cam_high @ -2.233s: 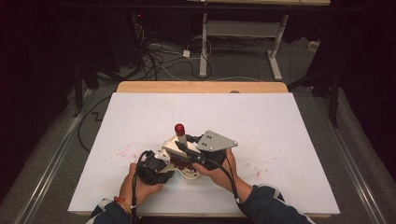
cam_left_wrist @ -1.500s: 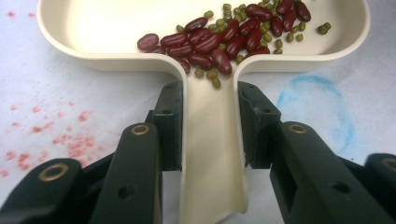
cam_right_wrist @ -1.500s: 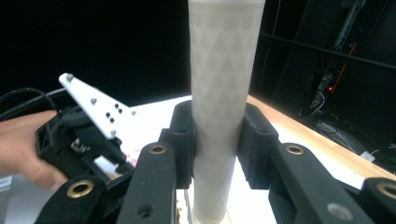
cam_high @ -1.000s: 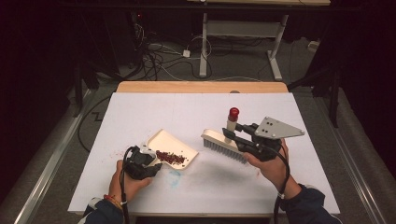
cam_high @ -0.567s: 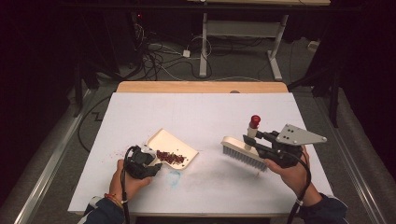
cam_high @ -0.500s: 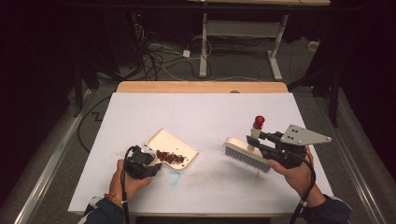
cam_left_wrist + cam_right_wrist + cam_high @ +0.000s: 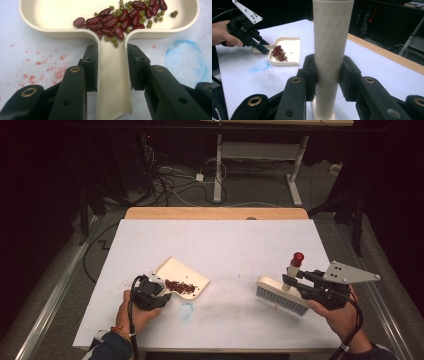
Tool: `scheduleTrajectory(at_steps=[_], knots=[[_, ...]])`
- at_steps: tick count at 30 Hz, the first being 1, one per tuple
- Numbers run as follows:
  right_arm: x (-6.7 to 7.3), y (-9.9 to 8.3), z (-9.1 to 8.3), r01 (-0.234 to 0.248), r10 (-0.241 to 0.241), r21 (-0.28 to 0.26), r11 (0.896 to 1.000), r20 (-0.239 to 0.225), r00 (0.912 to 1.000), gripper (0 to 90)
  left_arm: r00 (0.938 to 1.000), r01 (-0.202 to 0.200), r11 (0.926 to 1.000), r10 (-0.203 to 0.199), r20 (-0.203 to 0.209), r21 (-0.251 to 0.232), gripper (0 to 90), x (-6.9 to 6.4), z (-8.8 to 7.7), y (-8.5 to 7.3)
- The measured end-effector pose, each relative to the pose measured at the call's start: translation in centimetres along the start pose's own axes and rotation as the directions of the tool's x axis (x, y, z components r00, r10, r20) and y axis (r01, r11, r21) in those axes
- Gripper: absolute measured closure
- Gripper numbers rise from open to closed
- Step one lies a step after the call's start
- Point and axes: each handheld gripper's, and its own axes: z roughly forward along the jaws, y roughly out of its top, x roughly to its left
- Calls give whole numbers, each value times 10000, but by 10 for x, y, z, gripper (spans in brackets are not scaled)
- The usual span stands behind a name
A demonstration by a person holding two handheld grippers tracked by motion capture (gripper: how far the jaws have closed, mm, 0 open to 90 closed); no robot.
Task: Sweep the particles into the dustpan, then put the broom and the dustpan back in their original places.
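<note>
A cream dustpan (image 7: 188, 274) lies on the white table at front left, with red and small green beans (image 7: 178, 286) in it. My left gripper (image 7: 160, 291) is shut on its handle (image 7: 113, 82), the pads pressing both sides, and the beans (image 7: 117, 21) lie just past the jaws. At front right my right gripper (image 7: 289, 281) is shut on the upright cream handle (image 7: 332, 37) of a brush (image 7: 279, 295), which has a red cap (image 7: 298, 257) and bristles on or just above the table. The right gripper view also shows the dustpan (image 7: 293, 48) and my left gripper (image 7: 263, 49) farther off.
A blue chalk ring (image 7: 186, 310) marks the table just right of my left hand. Faint red stains (image 7: 50, 71) spot the surface near the dustpan. A wooden strip (image 7: 215, 213) runs along the far edge; desk legs and cables lie on the floor beyond.
My right gripper has carried the brush to the right, away from the dustpan, toward the table's right side. The left gripper and dustpan have stayed in place.
</note>
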Motion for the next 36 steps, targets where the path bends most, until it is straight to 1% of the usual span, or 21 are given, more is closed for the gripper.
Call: scheduleTrajectory(at_steps=[8, 11, 13, 17, 20, 22, 25, 27, 29, 32, 34, 36], knots=[[-4, -5, -12, -173, 194, 430, 9989, -501, 9986, 699, 9997, 232, 9997, -232, -119, 6, 637, 4, 2, 1], [-4, -7, -15, -232, 262, 556, 9982, -534, 9982, 699, 9995, 298, 9996, -298, -91, 3, 637, 6, 3, 2], [-4, -8, -15, -274, 307, 613, 9977, -524, 9982, 699, 9994, 342, 9994, -342, -103, -25, 637, 7, 4, 3], [-3, -7, -12, -153, 192, 743, 9971, -525, 9984, 699, 9990, 397, 9992, -398, -184, -53, 637, 10, 4, 4], [-2, -6, -9, -95, 153, 829, 9965, -695, 9975, 699, 9983, 509, 9987, -512, -290, -84, 637, 13, 4, 4], [-1, -6, -8, 21, 45, 813, 9967, -804, 9968, 699, 9974, 631, 9979, -635, -337, -131, 637, 16, 3, 3], [1, -5, -7, 92, -12, 812, 9967, -981, 9952, 699, 9960, 753, 9970, -759, -464, -154, 637, 19, 3, 2], [0, -6, -6, 45, 41, 845, 9964, -1010, 9949, 699, 9948, 852, 9962, -860, -554, -164, 637, 20, 3, 1], [1, -6, -5, 105, -8, 894, 9959, -1070, 9943, 698, 9934, 976, 9950, -987, -589, -197, 637, 21, 3, 1], [3, -5, -4, 196, -91, 875, 9960, -1195, 9928, 699, 9899, 1171, 9928, -1189, -775, -265, 637, 22, 3, 1], [3, -4, -4, 204, -100, 834, 9963, -1238, 9923, 699, 9872, 1374, 9900, -1394, -778, -314, 637, 24, 5, 3], [3, -4, -3, 168, -63, 845, 9963, -1230, 9924, 699, 9841, 1454, 9888, -1480, -985, -335, 637, 25, 6, 5]])
